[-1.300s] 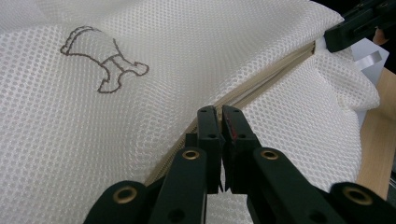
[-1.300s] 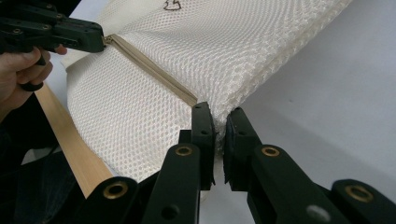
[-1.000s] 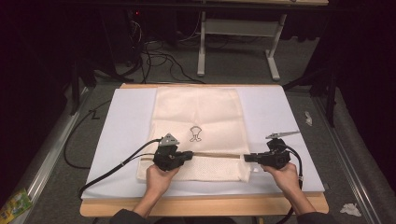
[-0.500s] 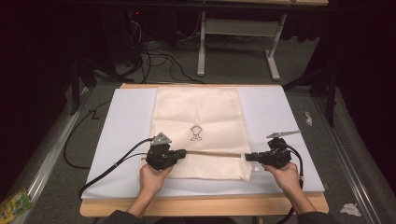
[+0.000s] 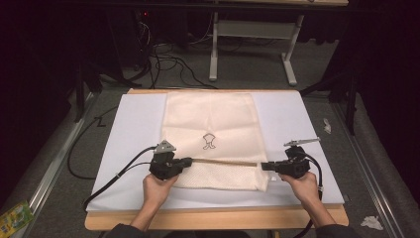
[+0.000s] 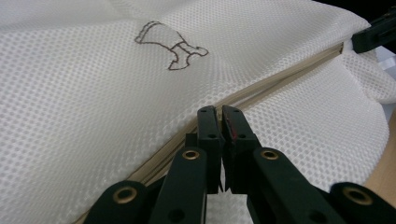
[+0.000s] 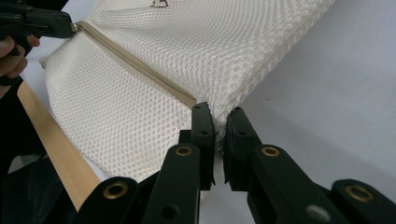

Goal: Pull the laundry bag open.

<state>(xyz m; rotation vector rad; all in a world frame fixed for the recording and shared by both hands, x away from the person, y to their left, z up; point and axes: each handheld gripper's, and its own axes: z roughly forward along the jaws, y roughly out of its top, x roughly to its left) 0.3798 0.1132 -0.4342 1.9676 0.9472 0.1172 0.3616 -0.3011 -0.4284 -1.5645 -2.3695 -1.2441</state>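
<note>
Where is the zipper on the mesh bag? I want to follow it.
In the high view the zipper crosses the mesh bag's near part, between both hand-held grippers.

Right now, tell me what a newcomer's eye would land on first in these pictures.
The cream mesh zip bag lies flat in the middle of the white table mat, a small dark printed figure at its centre. A tan zipper runs across its near part. The left tongs are shut at the zipper's left end, and the right tongs are shut on the bag's right edge.
</note>
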